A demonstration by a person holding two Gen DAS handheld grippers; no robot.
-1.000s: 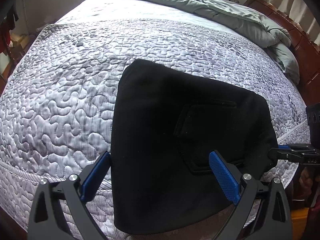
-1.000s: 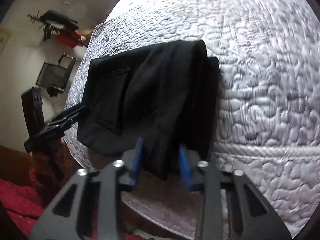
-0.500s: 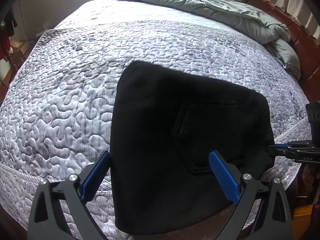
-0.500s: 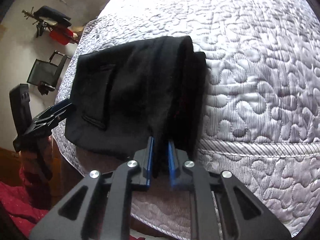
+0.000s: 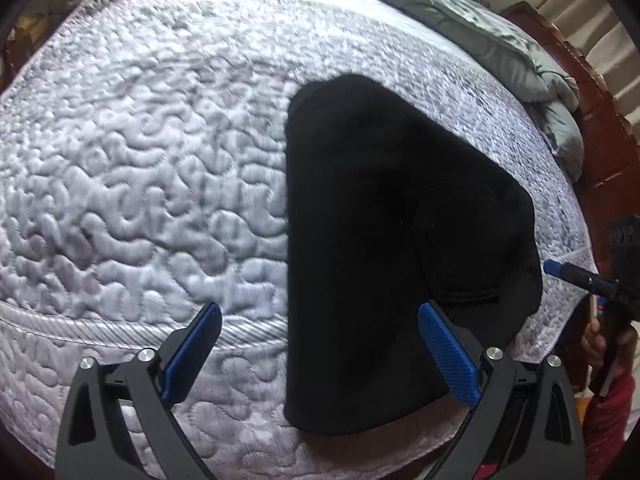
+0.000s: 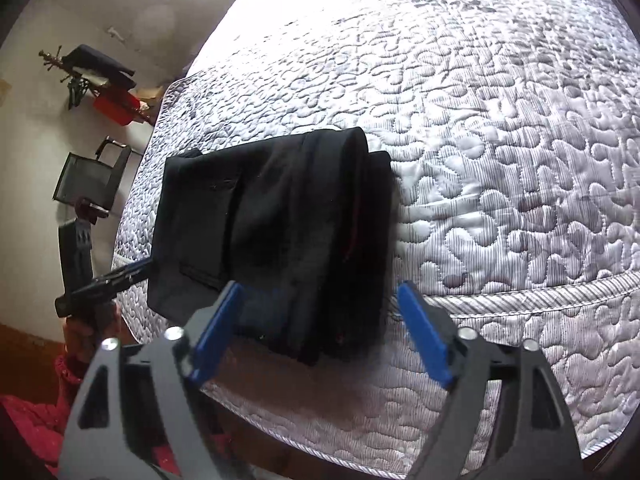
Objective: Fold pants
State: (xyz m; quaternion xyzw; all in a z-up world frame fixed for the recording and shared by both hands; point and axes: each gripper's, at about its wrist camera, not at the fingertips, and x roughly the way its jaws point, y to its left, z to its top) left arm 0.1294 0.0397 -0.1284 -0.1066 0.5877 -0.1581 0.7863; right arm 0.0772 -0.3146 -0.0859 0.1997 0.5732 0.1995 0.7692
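Observation:
The black pants [image 5: 384, 240] lie folded in a compact stack at the edge of the quilted bed, one end hanging over the mattress side. In the right wrist view the pants [image 6: 280, 232] show a back pocket and stacked layers. My left gripper [image 5: 320, 344] is open, its blue fingers either side of the stack's overhanging end, not touching. My right gripper [image 6: 320, 320] is open just in front of the stack's near end, empty. Each gripper shows at the side of the other's view, the right one [image 5: 576, 276] and the left one [image 6: 112, 280].
The grey-white quilted bedspread [image 5: 140, 160] covers the bed. A green duvet [image 5: 500, 40] is bunched at the far end by the wooden headboard [image 5: 608, 152]. A black chair [image 6: 88, 180] and a rack with dark and red items [image 6: 100, 80] stand by the wall.
My right gripper, shut on the pants' edge half a second ago, has opened and let go. My left gripper has shifted left, so the pants sit further right in its view.

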